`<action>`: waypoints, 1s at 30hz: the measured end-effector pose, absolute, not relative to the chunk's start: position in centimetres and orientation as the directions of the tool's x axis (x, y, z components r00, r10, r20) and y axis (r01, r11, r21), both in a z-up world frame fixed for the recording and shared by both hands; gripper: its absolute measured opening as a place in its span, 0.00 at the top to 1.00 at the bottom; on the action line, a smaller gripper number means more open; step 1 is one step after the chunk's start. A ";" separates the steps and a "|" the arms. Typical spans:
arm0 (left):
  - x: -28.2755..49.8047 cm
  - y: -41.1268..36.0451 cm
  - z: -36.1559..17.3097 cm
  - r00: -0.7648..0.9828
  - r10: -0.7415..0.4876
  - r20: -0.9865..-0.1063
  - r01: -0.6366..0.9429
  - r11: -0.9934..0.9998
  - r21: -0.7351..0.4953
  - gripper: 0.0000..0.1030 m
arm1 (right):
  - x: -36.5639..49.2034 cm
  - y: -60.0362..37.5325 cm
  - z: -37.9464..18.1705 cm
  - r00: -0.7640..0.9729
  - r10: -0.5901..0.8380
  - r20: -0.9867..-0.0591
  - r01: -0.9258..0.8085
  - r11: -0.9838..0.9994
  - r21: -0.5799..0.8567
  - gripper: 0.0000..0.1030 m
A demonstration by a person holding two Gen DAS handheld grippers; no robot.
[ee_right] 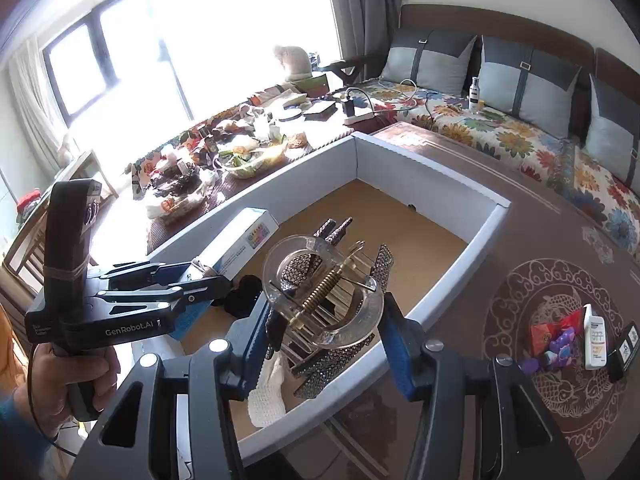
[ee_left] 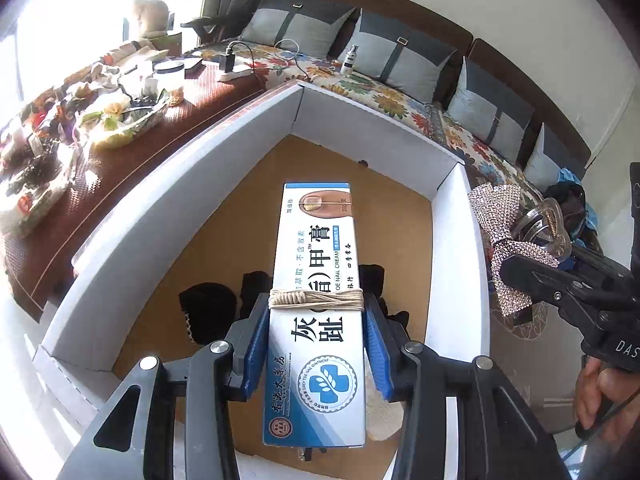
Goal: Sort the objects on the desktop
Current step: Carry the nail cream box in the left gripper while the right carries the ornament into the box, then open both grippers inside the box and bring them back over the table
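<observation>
My left gripper [ee_left: 316, 312] is shut on a long white and blue nail cream box [ee_left: 316, 308] with a rubber band around it, held above the open white cardboard box [ee_left: 168, 184] with a brown floor. In the right wrist view the same cream box [ee_right: 236, 240] and left gripper [ee_right: 208, 276] hang over that box's left wall [ee_right: 280, 176]. My right gripper [ee_right: 324, 320] is shut on a clear hair claw clip with a rhinestone bow [ee_right: 324, 300], over the box's near right part. That clip [ee_left: 520, 232] also shows at the right of the left wrist view.
Black items [ee_left: 208, 304] and a white knitted piece [ee_right: 268, 392] lie on the box floor. A sunscreen tube [ee_right: 594, 336], a black item [ee_right: 624, 348] and colourful small things [ee_right: 556, 344] sit on the brown table at right. A cluttered side table [ee_right: 224, 152] and floral sofa [ee_right: 520, 136] lie behind.
</observation>
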State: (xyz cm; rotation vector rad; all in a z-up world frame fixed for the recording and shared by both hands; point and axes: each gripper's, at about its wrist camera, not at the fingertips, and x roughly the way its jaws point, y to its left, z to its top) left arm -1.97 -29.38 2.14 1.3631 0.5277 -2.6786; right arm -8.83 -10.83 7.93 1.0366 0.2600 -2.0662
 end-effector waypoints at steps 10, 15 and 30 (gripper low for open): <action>0.5 -30.1 -0.1 -0.575 0.038 -0.818 0.314 -0.912 -0.264 0.30 | -9.8 -12.6 3.9 -0.265 -0.568 -0.779 0.682 -0.682 0.265 0.19; -0.1 -27.0 2.2 -0.630 0.063 -0.774 0.246 -0.929 -0.276 0.30 | -10.5 -5.6 5.8 -0.426 -0.548 -0.720 0.629 -0.751 0.200 0.10; -1.5 -2.1 7.4 -0.572 0.433 -0.697 -0.361 -0.895 -0.261 0.17 | -11.9 24.8 -4.1 -0.590 -0.025 -0.807 0.107 -0.993 -0.047 0.06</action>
